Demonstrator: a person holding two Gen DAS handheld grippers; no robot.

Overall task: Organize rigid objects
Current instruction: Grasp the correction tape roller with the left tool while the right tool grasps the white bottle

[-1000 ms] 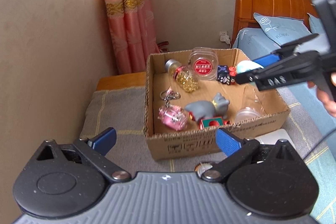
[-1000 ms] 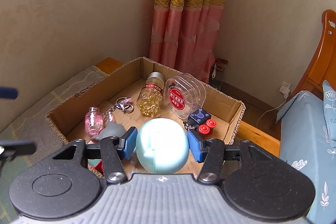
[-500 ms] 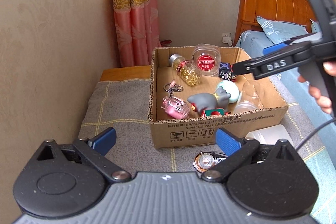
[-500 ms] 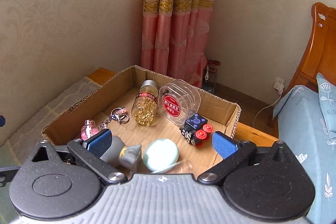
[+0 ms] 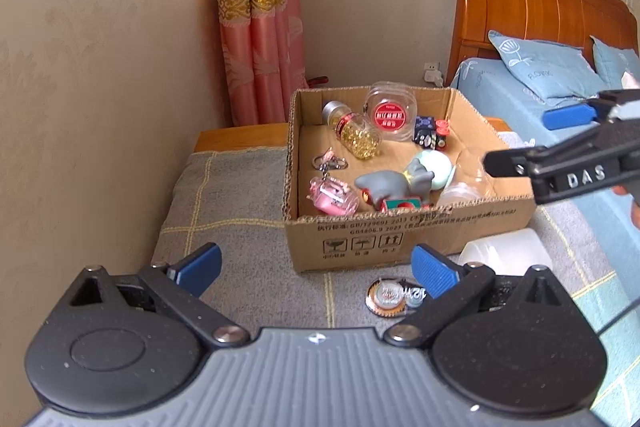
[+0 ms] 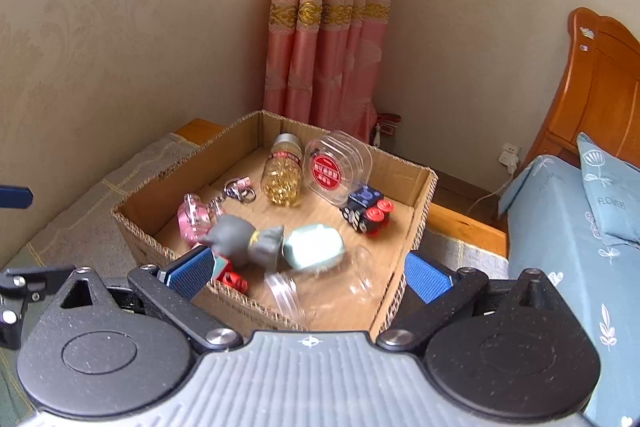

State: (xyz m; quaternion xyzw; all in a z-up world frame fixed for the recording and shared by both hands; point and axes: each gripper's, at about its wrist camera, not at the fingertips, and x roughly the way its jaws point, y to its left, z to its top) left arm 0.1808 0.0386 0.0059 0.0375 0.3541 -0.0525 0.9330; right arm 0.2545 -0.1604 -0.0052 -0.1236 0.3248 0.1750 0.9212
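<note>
Both tongs are released and carry nothing. The right tongs (image 6: 308, 273) hang spread over the near rim of the cardboard box (image 5: 400, 227), and the pale mint egg-shaped case (image 6: 314, 247) lies on the box floor against the grey toy figure (image 6: 244, 239); judging from that, one drop-off is finished and the step in hand is choosing the next loose piece. The left tongs (image 5: 316, 265) hover, spread wide, above the grey checked blanket (image 5: 236, 239), in front of the box.

Two things lie outside the box, near its front wall: one round bottle-cap-like disc (image 5: 390, 297) and one white plastic container (image 5: 504, 247). The disc lies almost between the left fingers, so the next move probably calls for lowering onto it and pinching its thin edge; being flat on soft cloth, it may be awkward to lift.

Counted inside the box: one glass bottle of yellow beads (image 5: 356, 135), one clear round jar with a red label (image 5: 390, 115), one dark cube with red knobs (image 5: 430, 133), one pink keychain charm (image 5: 332, 193), one red-and-green block (image 5: 400, 203), one grey figure, one mint case, and clear plastic pieces (image 6: 320, 287) too blurred to count
</note>
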